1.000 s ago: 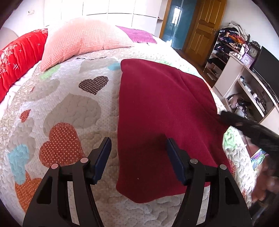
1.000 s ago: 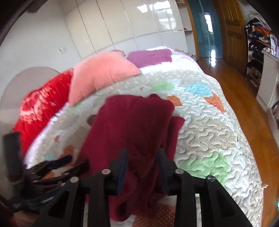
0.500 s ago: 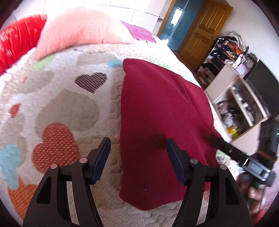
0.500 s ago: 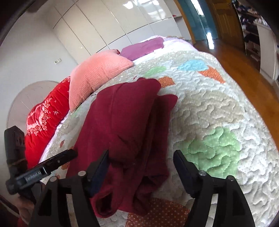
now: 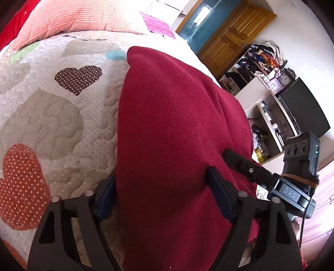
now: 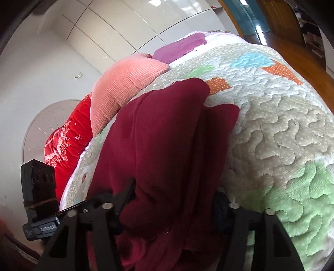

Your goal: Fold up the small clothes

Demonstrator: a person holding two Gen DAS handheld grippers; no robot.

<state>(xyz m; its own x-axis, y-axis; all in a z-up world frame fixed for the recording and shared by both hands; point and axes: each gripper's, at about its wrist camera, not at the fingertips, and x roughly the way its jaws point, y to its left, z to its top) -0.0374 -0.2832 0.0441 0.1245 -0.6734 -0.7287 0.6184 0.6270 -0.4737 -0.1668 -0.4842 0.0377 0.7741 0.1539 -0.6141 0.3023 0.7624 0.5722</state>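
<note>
A dark red garment (image 5: 171, 125) lies folded lengthwise on the heart-patterned quilt (image 5: 48, 116); it also shows in the right wrist view (image 6: 167, 146). My left gripper (image 5: 162, 196) is open, its jaws straddling the garment's near end, the cloth lying between and over them. My right gripper (image 6: 173, 204) is open, its jaws on either side of the bunched near end. The right gripper's body (image 5: 271, 179) shows at the garment's right edge in the left wrist view. The left gripper's body (image 6: 41, 208) shows at lower left in the right wrist view.
A pink pillow (image 5: 68, 18), a red pillow (image 6: 64, 143) and a purple cloth (image 6: 181, 47) lie at the bed's head. A shelf unit with clutter (image 5: 265, 68) and a dark screen (image 5: 302, 106) stand right of the bed. Wooden floor (image 6: 302, 62) lies beyond the bed.
Both grippers have moved forward and down onto the garment's near end. The right gripper, shut on the cloth a second ago, opened and stays open. The left stays open.
</note>
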